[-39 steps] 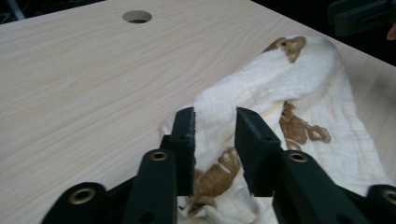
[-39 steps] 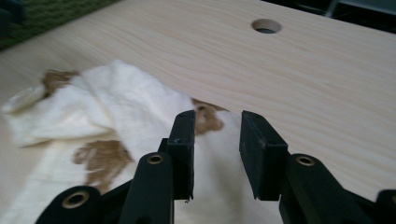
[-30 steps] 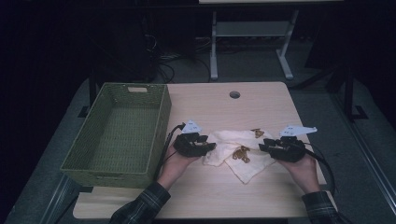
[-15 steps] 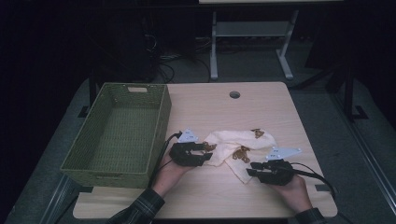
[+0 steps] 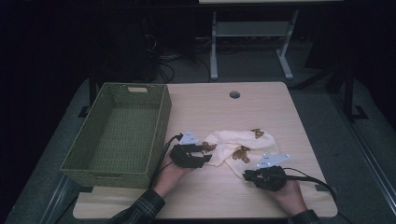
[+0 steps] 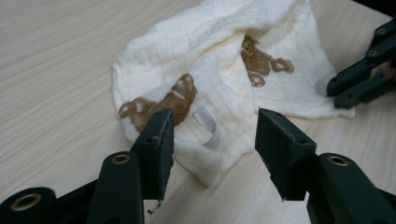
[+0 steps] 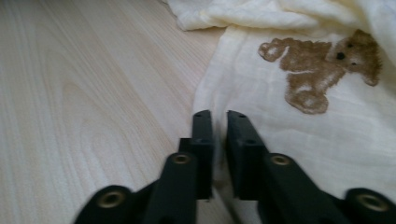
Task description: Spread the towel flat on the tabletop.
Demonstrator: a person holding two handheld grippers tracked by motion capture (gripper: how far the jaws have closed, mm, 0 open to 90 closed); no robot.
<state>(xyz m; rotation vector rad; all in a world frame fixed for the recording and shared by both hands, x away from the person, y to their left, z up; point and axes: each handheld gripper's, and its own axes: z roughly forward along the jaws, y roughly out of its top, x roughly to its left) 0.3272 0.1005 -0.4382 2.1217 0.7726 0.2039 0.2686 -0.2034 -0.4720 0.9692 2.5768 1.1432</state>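
A cream cloth (image 5: 238,144) printed with brown teddy bears lies crumpled on the wooden table (image 5: 261,102). My left gripper (image 5: 208,157) is at the cloth's left edge. Its jaws stand open over a folded corner of the cloth (image 6: 224,60) with a small white label, touching nothing, as the left gripper (image 6: 212,121) view shows. My right gripper (image 5: 247,173) is at the cloth's near edge. In the right gripper (image 7: 218,119) view the jaws are pinched on the thin hem of the cloth (image 7: 327,116), with only a sliver between them.
An empty green woven basket (image 5: 119,133) stands at the table's left, close to my left hand. A round cable hole (image 5: 234,94) sits near the far edge. The other gripper (image 6: 364,74) shows at the right of the left gripper view. Bare wood lies left of the cloth (image 7: 93,93).
My right gripper has come from the cloth's right side toward me, down to its near edge. My left gripper drew slightly nearer. The cloth shifted and spread a little.
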